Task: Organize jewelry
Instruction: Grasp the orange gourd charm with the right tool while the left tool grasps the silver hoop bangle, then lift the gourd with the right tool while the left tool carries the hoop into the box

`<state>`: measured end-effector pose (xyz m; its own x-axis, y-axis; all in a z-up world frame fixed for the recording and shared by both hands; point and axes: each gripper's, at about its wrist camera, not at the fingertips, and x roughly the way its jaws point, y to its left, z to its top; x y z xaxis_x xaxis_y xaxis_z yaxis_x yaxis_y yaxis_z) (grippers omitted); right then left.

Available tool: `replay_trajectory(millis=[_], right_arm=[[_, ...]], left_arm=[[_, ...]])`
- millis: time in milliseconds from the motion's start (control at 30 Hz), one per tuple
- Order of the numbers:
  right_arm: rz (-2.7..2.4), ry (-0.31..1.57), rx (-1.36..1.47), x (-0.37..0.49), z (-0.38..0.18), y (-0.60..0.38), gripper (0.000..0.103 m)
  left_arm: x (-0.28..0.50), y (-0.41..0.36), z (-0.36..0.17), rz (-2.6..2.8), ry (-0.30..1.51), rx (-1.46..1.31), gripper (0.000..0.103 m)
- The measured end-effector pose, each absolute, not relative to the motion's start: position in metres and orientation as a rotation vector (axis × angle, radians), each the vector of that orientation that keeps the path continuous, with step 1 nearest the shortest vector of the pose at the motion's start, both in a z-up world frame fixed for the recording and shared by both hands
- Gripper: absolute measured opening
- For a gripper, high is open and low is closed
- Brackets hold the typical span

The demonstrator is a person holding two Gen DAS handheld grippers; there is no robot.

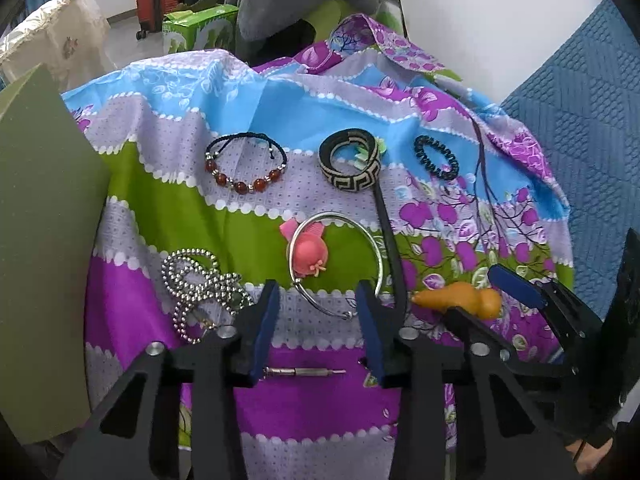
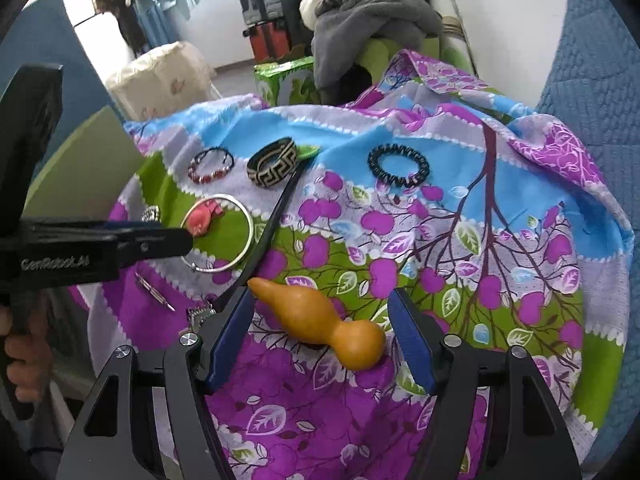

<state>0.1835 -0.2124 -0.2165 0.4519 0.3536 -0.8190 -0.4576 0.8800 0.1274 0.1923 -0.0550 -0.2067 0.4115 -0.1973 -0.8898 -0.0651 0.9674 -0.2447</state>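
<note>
Left tool (image 1: 318, 296) part-open, empty, over silver bangle (image 1: 340, 264); pink charm (image 1: 308, 254) could snag. Right tool (image 2: 320, 312) open, straddling gourd pendant (image 2: 320, 324); smooth body might slip.

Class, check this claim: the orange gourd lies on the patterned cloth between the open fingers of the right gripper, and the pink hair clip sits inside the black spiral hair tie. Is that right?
Not quite. The pink hair clip sits inside the silver bangle, as the left wrist view shows; the black spiral hair tie encloses nothing. The orange gourd does lie on the patterned cloth between the open right gripper fingers.
</note>
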Motion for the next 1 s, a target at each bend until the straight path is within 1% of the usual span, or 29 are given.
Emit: replay_trajectory(millis=[67, 100, 167, 200, 267, 400, 433, 500, 533, 567, 633, 833, 1000], right_arm=[[0.523, 0.977, -0.133, 0.181, -0.218, -0.209, 0.067], [0.528, 0.975, -0.147, 0.181, -0.219, -0.207, 0.066], [0.527, 0.977, -0.184, 0.18, -0.221, -0.203, 0.06], [0.522, 0.985, -0.2, 0.18, -0.224, -0.202, 0.057], [0.514, 1.002, -0.215, 0.181, -0.228, -0.201, 0.049], [0.509, 1.007, -0.232, 0.181, -0.231, -0.201, 0.043], [0.507, 1.004, -0.236, 0.181, -0.231, -0.201, 0.041], [0.504, 1.001, -0.238, 0.18, -0.231, -0.2, 0.036], [0.503, 1.0, -0.239, 0.18, -0.23, -0.2, 0.03], [0.5, 1.0, -0.242, 0.18, -0.23, -0.199, 0.027], [0.489, 1.008, -0.238, 0.181, -0.23, -0.199, 0.027], [0.441, 1.054, -0.171, 0.184, -0.227, -0.206, 0.026], [0.424, 1.045, -0.134, 0.181, -0.217, -0.209, 0.026]], left_arm=[[0.195, -0.056, -0.21, -0.076, 1.152, -0.239, 0.031], [0.195, -0.058, -0.211, -0.068, 1.154, -0.216, 0.031], [0.197, -0.059, -0.213, -0.07, 1.16, -0.202, 0.024], [0.198, -0.06, -0.214, -0.071, 1.164, -0.2, 0.023], [0.2, -0.062, -0.216, -0.065, 1.165, -0.178, 0.022], [0.202, -0.064, -0.217, -0.053, 1.15, -0.151, 0.019], [0.203, -0.064, -0.217, -0.05, 1.148, -0.145, 0.017], [0.204, -0.065, -0.217, -0.042, 1.142, -0.13, 0.015], [0.204, -0.065, -0.217, -0.037, 1.139, -0.123, 0.013], [0.205, -0.065, -0.217, -0.033, 1.136, -0.119, 0.011], [0.205, -0.064, -0.218, -0.023, 1.132, -0.116, 0.005], [0.201, -0.062, -0.216, -0.035, 1.138, -0.125, 0.005], [0.193, -0.06, -0.209, -0.041, 1.13, -0.133, 0.005]])
